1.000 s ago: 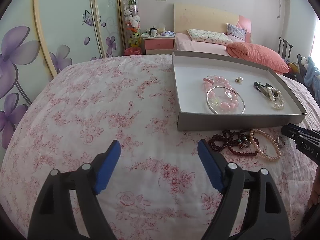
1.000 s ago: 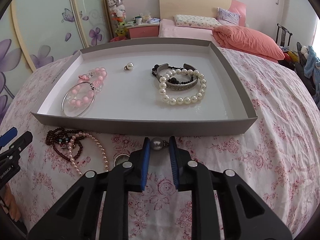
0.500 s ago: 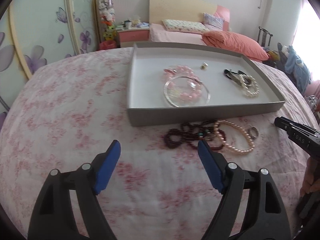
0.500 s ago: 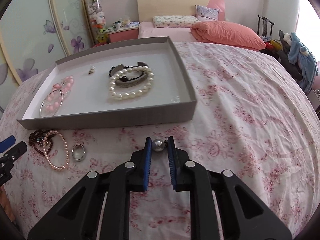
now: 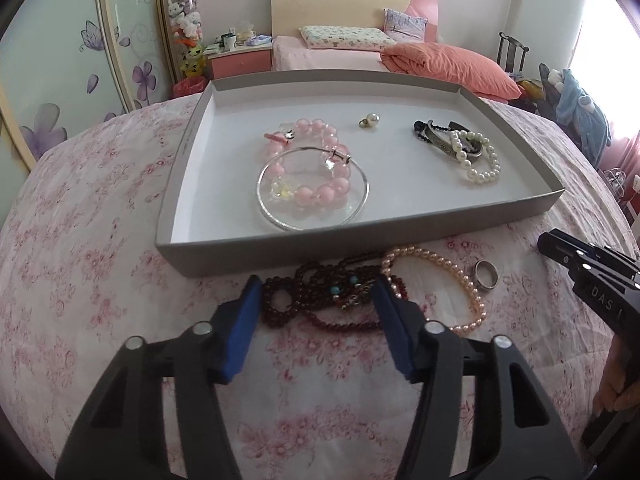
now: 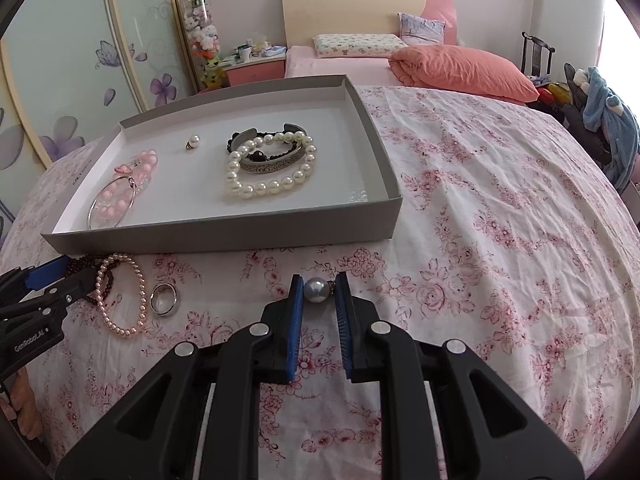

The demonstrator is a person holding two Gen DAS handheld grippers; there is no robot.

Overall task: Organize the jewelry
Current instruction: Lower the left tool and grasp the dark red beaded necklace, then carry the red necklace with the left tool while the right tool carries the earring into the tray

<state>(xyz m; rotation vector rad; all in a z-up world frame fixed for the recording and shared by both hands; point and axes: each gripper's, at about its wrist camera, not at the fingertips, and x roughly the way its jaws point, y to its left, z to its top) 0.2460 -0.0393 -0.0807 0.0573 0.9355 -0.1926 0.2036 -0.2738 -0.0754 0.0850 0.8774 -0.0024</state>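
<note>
My left gripper [image 5: 318, 300] has closed in over the last second: from well back on the bedspread [image 6: 500, 208] it now has its wide-open fingers straddling the dark red bead strand [image 5: 320, 300], which lies just outside the front wall of the tray [image 5: 360, 246]. Nothing is held yet; the pads are apart from the beads on both sides. The pink pearl necklace [image 5: 448, 276] overlaps the dark strand on its right side, and the ring [image 5: 487, 276] sits just beyond that, near the tray's front right corner.

My right gripper [image 6: 317, 290] has swung right, away from the tray front, and is still clamped on the grey pearl pendant [image 6: 317, 289], fingers narrowed to the bead's width, over bare bedspread by the tray's front right corner.

Already in the tray: pink bead bracelet [image 5: 316, 168] with silver bangle [image 5: 312, 190] towards the left, a small pearl pendant [image 5: 370, 121] near the back, white pearl bracelet [image 5: 480, 160] and cuff at right.

Reading: left is set up to pinch the dark strand next; risk is dragging the pink necklace along. The grey pendant still needs dropping in the tray.
</note>
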